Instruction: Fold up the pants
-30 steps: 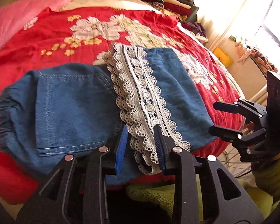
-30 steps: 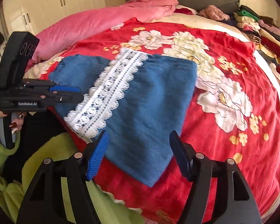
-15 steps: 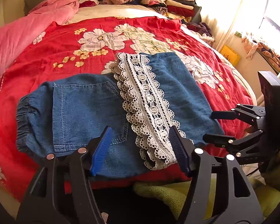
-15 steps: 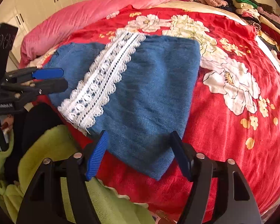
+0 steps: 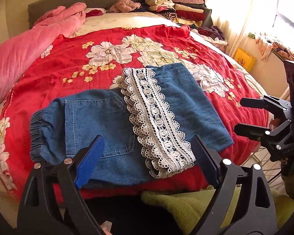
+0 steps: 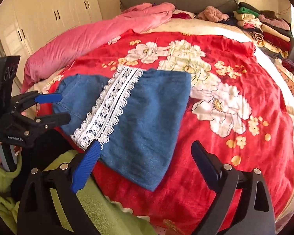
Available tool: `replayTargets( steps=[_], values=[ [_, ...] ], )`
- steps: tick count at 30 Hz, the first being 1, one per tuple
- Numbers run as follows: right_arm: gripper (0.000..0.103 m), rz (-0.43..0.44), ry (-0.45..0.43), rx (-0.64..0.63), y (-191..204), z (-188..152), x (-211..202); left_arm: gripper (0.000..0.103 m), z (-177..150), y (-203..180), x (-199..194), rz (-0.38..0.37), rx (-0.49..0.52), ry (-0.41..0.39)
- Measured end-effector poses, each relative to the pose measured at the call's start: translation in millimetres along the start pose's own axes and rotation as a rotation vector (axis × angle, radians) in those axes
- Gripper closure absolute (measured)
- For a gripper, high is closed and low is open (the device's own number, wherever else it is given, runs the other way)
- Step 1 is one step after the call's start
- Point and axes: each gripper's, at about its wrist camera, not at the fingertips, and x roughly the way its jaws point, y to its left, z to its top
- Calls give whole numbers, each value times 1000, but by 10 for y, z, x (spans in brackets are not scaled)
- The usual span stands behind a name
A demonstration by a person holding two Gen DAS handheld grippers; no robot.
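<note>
So the pants [image 5: 115, 129] were lying flat on the red floral bedspread [image 5: 49, 74], right in front of both grippers and near the bed's edge. From what I could see they were already folded over at least once: the leg end with the white lace trim [image 5: 156, 121] was laid across the top, covering part of the back pocket [image 5: 100, 125], with the elastic waistband [image 5: 36, 133] sticking out to the left of the left gripper [image 5: 147, 160].

The left gripper had its jaws spread wide, holding nothing, just short of the near edge of the denim. The right gripper [image 6: 145, 162] was the same, gaping and empty, with the loose corner of the fold just ahead of it.

My guess is it was mostly done. The bundle looked compact, but the corner near the right gripper pointed out crooked, so maybe one more fold or a tidy-up was left.
</note>
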Motion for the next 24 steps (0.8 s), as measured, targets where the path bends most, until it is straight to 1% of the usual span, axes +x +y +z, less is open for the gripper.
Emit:
replayTargets(
  steps=[2,4,6,9,13,24],
  values=[
    [10,-9,-7,4,-22,16,-31,17,7,-12,-9,8,4,-1],
    [10,-16,-13,7,-38,25,-51,12,13,-21,-22,15,7,-4],
    [10,-26,-17,11,-53,28,-73,10,17,-29,-37,23,8,-8],
    [10,-46,-24,14,-68,31,-103,10,22,-22,-64,31,2,-17],
    [10,-98,-62,19,-86,72,-183,10,33,-4,-104,41,-5,-26],
    [10,-146,-123,12,-74,183,-316,10,43,113,-244,69,-39,-54]
  ],
)
